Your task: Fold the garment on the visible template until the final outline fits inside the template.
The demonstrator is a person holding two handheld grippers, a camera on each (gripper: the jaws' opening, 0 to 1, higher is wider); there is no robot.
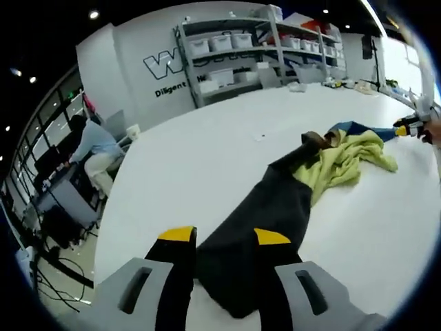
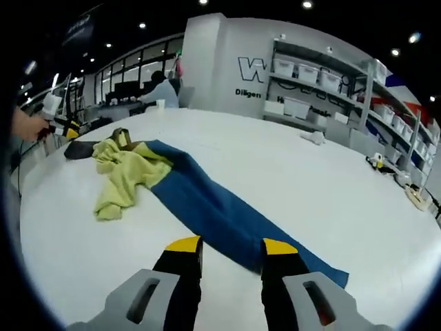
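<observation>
A wide white tabletop [image 2: 289, 172] is being shown in a workshop with storage shelves [image 1: 234, 48] along the back wall and a person [image 1: 93, 148] bent over a desk beyond the far edge. A long dark blue garment [image 2: 213, 207] is being stretched flat across the tabletop, with a crumpled yellow cloth [image 2: 124, 176] lying on its middle. The left gripper [image 1: 222, 236] is being held with jaws apart over one end of the garment, and the right gripper [image 2: 233, 245] likewise spread over the other end near the table's edge, neither clamping it.
</observation>
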